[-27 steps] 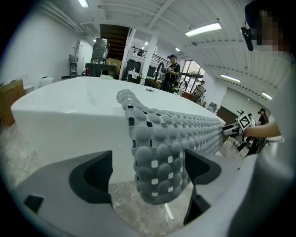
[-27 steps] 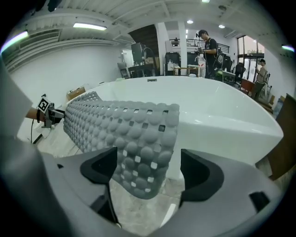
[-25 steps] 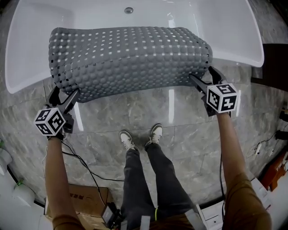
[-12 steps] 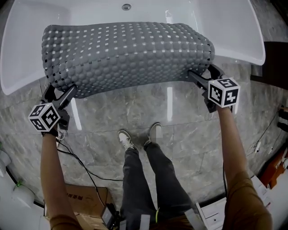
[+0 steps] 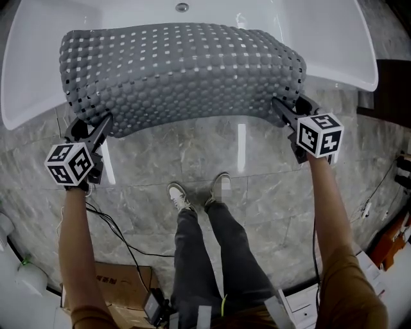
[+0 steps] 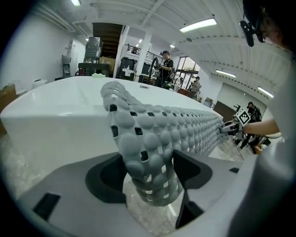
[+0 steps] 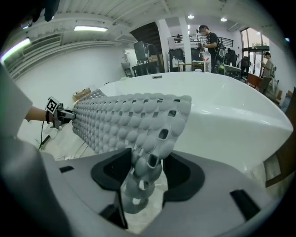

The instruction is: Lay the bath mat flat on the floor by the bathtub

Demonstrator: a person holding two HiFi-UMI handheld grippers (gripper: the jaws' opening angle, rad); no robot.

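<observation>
A person stands on a grey marbled floor facing a white bathtub, holding a gripper in each hand. A grey bath mat, bubbled and pierced with small square holes, stretches between the two grippers and is raised off the floor. It bulges upward in an arch. From above, it covers the tub's near rim and part of the basin; whether it rests on the rim cannot be told. A round drain shows in the basin beyond the mat.

The left gripper clamps the mat's left end, its jaws pressed on a bunched fold of mat. The right gripper clamps the right end, with a narrow twisted fold pinched between its jaws.

A cardboard box sits on the floor behind the person's left side, its contents out of sight.
</observation>
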